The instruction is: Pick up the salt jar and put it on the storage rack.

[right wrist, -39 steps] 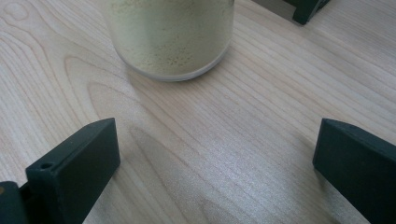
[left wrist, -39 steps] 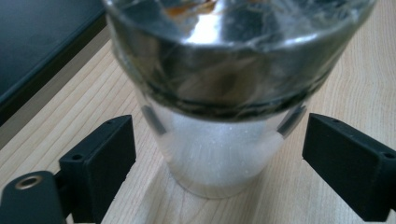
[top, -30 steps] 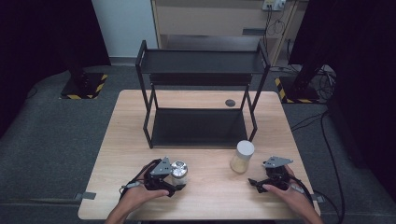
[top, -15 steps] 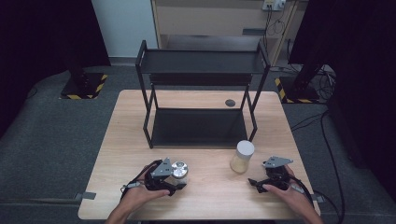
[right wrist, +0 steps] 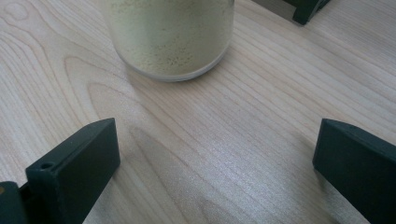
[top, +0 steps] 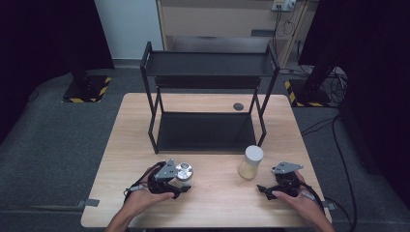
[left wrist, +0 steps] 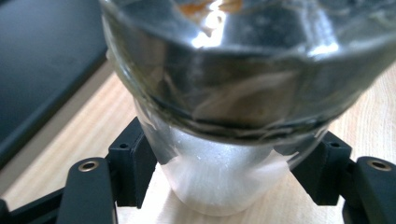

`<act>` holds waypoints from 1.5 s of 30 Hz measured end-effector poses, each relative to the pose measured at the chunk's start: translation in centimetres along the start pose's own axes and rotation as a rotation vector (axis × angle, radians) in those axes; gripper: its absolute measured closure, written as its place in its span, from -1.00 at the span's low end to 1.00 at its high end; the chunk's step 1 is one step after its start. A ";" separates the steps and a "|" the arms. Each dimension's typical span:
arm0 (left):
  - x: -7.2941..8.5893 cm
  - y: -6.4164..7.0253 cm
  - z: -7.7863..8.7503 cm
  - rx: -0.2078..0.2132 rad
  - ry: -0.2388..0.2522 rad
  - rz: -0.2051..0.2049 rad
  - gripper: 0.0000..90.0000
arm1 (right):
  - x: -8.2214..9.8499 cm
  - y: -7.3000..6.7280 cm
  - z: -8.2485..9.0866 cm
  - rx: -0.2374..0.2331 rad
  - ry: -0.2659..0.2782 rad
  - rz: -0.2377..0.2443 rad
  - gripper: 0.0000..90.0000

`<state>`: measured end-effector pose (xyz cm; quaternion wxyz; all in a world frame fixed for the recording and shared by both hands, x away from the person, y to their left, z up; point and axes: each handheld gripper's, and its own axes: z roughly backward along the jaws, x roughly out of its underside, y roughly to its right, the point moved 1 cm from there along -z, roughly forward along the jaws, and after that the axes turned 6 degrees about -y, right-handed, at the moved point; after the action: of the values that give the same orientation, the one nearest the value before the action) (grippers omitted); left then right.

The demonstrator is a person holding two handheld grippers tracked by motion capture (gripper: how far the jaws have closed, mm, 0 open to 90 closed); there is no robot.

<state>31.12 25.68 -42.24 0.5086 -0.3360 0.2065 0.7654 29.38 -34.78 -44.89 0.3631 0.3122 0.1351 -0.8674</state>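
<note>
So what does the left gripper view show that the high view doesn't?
Left gripper view: the black pads pressing the clear body of the silver-lidded jar, with white powder inside. High view: the black two-tier rack, the pale jar, and the right gripper short of it, jaws apart. Both: the silver-lidded jar in the left gripper, on the wooden table.

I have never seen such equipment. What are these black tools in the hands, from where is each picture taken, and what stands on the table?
A person holds a two-jaw gripper in each hand. One camera looks down from above; one more rides on each gripper. On the wooden table stands a black two-level shelf and two jars. The left gripper is shut on the silver-lidded jar, its pads pressing the glass on both sides. The right gripper is open, and the jar of pale powder stands just ahead of it, untouched.
</note>
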 end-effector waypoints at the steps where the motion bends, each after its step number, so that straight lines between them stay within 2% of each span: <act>1: -0.2 -0.2 0.2 -0.003 0.004 0.001 -0.34 | 0.0 0.0 0.0 0.000 0.000 0.000 -0.97; 5: -1.2 -0.8 1.0 -0.013 0.005 -0.002 -0.34 | 0.0 0.0 0.0 0.000 0.000 0.000 -0.97; 10: -4.0 -2.3 2.9 -0.026 -0.007 -0.025 -0.34 | 0.0 0.0 0.0 0.000 -0.001 0.000 -0.97; 15: -5.3 -4.0 4.2 -0.038 0.017 -0.004 -0.34 | 0.0 0.0 0.0 0.000 -0.001 0.001 -0.97; 16: -5.3 -4.0 4.2 -0.038 0.017 -0.004 -0.34 | 0.0 0.0 0.0 0.000 -0.001 0.001 -0.97; 20: -6.9 -5.4 4.7 -0.038 -0.022 -0.018 -0.34 | 0.0 0.0 0.0 0.000 -0.001 0.001 -0.97; 25: -8.1 -6.2 5.1 -0.029 -0.019 -0.031 -0.34 | 0.0 0.0 0.0 -0.001 -0.001 0.001 -0.97; 30: -9.6 -7.1 5.6 -0.014 -0.003 -0.041 -0.34 | 0.0 0.0 0.0 -0.001 -0.001 0.002 -0.97; 32: -10.7 -7.5 5.9 -0.007 -0.005 -0.057 -0.34 | 0.0 0.0 0.0 -0.001 -0.001 0.002 -0.97; 33: -10.7 -7.5 5.9 -0.007 -0.005 -0.057 -0.34 | 0.0 0.0 0.0 -0.001 -0.001 0.002 -0.97; 34: -11.4 -7.7 6.3 -0.001 -0.005 -0.063 -0.34 | 0.0 0.0 0.0 -0.001 -0.001 0.002 -0.97; 38: -12.3 -8.0 7.0 0.001 0.001 -0.069 -0.34 | 0.0 0.0 0.0 -0.001 -0.001 0.002 -0.97; 40: -13.3 -8.4 7.9 -0.005 0.006 -0.071 -0.34 | 0.0 0.0 0.0 -0.001 -0.001 0.002 -0.97; 44: -14.1 -8.8 8.7 -0.008 0.021 -0.060 -0.34 | 0.0 0.0 0.0 -0.001 -0.001 0.003 -0.97; 45: -14.7 -9.0 9.3 -0.014 0.022 -0.058 -0.34 | 0.0 0.0 0.0 -0.002 -0.001 0.002 -0.97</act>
<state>40.37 25.97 -24.96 0.5261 -0.3538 0.1971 0.7478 29.42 -34.80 -44.88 0.3643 0.3118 0.1353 -0.8670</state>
